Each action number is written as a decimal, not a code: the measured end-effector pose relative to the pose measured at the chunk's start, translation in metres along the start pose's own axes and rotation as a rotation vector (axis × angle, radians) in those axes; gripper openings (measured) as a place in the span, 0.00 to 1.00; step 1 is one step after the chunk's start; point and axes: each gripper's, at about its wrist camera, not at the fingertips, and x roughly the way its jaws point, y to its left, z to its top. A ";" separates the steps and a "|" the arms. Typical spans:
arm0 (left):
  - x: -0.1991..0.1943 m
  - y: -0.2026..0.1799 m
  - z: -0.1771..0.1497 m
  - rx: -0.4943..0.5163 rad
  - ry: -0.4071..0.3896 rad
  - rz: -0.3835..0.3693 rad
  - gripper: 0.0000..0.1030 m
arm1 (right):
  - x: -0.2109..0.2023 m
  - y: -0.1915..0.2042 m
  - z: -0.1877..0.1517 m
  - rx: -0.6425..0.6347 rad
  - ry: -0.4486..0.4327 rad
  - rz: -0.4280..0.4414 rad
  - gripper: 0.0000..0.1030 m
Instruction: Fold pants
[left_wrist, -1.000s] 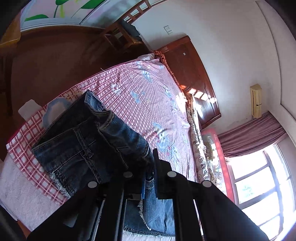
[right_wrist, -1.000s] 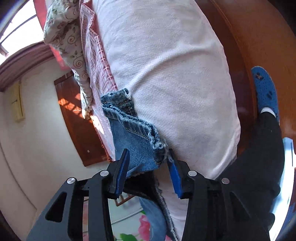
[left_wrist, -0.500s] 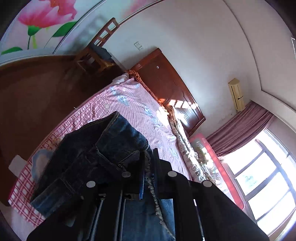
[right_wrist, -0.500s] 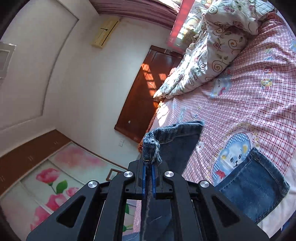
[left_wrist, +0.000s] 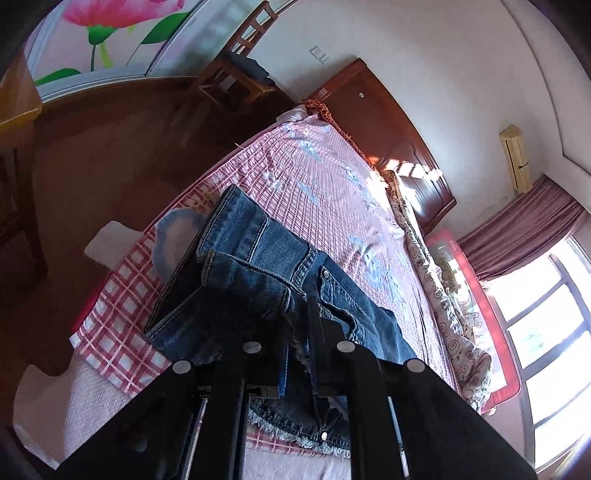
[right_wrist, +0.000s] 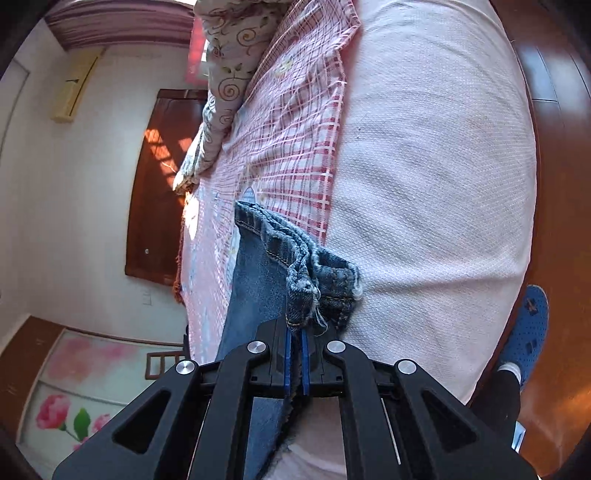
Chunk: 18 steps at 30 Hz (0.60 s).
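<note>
Two grippers pinch bunched blue denim pants (left_wrist: 258, 266).

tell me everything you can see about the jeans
The jeans are dark blue denim with lighter contrast stitching, a metal rivet button and frayed whitish hems. They lie bunched and partly folded on the pink checked sheet near the bed's corner, one section draped over another. The left gripper is shut on a fold near the waistband. In the right wrist view, the right gripper is shut on a frayed hem edge, with paler denim hanging down beside the white mattress cover.
</note>
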 end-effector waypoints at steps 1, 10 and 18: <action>-0.001 0.000 0.000 -0.001 -0.005 -0.004 0.08 | -0.003 0.004 0.000 -0.015 0.003 0.007 0.03; -0.009 0.011 -0.023 0.001 -0.004 0.048 0.09 | -0.001 -0.006 -0.006 -0.042 0.024 -0.073 0.03; -0.003 0.020 -0.027 0.027 0.007 0.118 0.09 | 0.006 0.001 0.000 -0.046 0.053 -0.094 0.03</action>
